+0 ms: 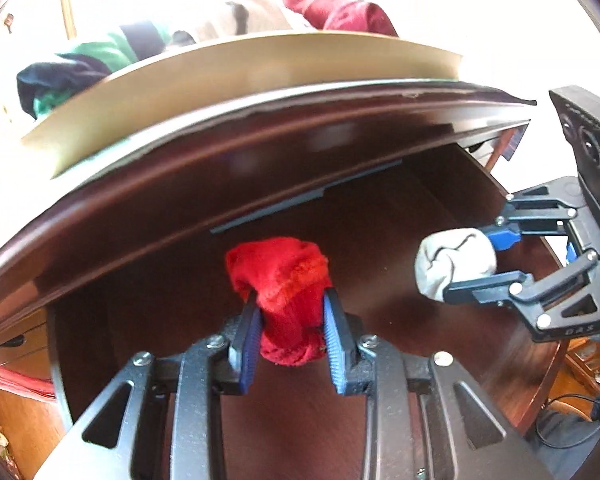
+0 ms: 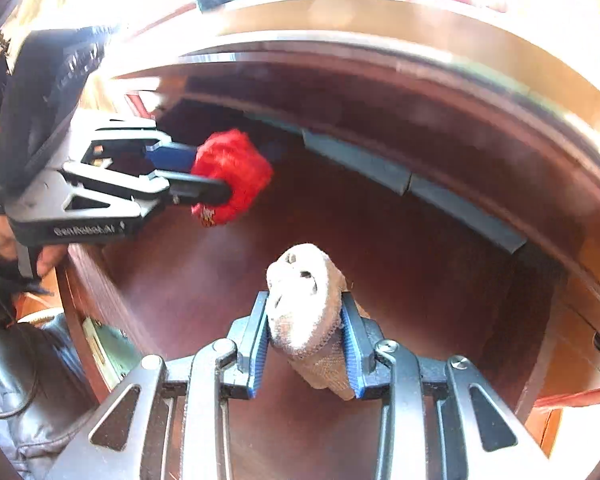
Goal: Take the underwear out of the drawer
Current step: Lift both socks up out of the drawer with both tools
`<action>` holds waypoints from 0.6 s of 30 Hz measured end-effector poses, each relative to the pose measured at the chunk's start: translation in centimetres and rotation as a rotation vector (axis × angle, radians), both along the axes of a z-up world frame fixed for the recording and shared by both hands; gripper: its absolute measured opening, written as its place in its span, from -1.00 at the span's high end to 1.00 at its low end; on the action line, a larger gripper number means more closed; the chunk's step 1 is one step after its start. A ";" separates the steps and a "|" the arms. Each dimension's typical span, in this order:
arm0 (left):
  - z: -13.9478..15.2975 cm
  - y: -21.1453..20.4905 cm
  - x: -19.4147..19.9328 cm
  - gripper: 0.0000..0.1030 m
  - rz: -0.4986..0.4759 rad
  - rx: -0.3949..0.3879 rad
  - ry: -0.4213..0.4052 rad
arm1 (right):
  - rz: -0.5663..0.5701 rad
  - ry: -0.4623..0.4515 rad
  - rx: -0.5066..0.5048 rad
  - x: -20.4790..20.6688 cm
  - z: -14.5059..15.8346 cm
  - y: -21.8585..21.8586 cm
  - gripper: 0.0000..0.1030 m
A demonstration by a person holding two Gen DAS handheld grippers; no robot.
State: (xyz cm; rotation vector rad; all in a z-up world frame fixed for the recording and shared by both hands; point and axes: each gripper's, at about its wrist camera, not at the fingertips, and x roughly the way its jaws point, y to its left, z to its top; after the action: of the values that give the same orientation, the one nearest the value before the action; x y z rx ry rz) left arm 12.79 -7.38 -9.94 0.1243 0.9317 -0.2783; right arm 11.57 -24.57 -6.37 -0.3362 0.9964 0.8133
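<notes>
Left gripper (image 1: 290, 312) clamps a rolled red garment (image 1: 284, 280) above the dark wooden drawer (image 1: 380, 240). To its right, the right gripper (image 1: 466, 258) clamps a rolled grey-white garment (image 1: 448, 262). Folded clothes (image 1: 100, 60) lie on top.

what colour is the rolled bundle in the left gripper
Bright red, clearest in the left wrist view.

Dark wooden drawer (image 1: 380, 216), floor bare.

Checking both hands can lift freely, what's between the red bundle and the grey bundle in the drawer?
Nothing: in the left wrist view only bare dark drawer floor shows between the red bundle and the grey bundle.
</notes>
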 end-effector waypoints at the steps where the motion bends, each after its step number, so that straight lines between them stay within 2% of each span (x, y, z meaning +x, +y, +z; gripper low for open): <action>1: 0.1 0.1 -0.1 0.47 0.004 0.004 -0.008 | 0.001 -0.016 0.007 -1.1 0.1 -0.4 0.32; 4: 0.4 0.2 -0.4 0.47 0.018 0.015 -0.030 | 0.000 -0.063 0.017 -2.7 0.7 -1.0 0.32; 7: 0.7 0.5 -0.5 0.47 0.030 0.020 -0.048 | -0.003 -0.087 0.035 -2.2 1.0 -1.2 0.32; 9: 0.8 0.7 -0.6 0.47 0.035 0.017 -0.054 | -0.007 -0.100 0.052 -3.5 0.1 0.8 0.32; 18: 1.2 1.0 -1.1 0.47 0.067 0.015 -0.102 | -0.040 -0.161 0.140 -4.2 -0.1 -1.9 0.32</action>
State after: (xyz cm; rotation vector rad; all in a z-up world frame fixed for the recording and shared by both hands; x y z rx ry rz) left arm 11.73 -6.42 -8.75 0.1194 0.8354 -0.2015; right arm 7.41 -26.46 -6.50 -0.2567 0.7899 0.8023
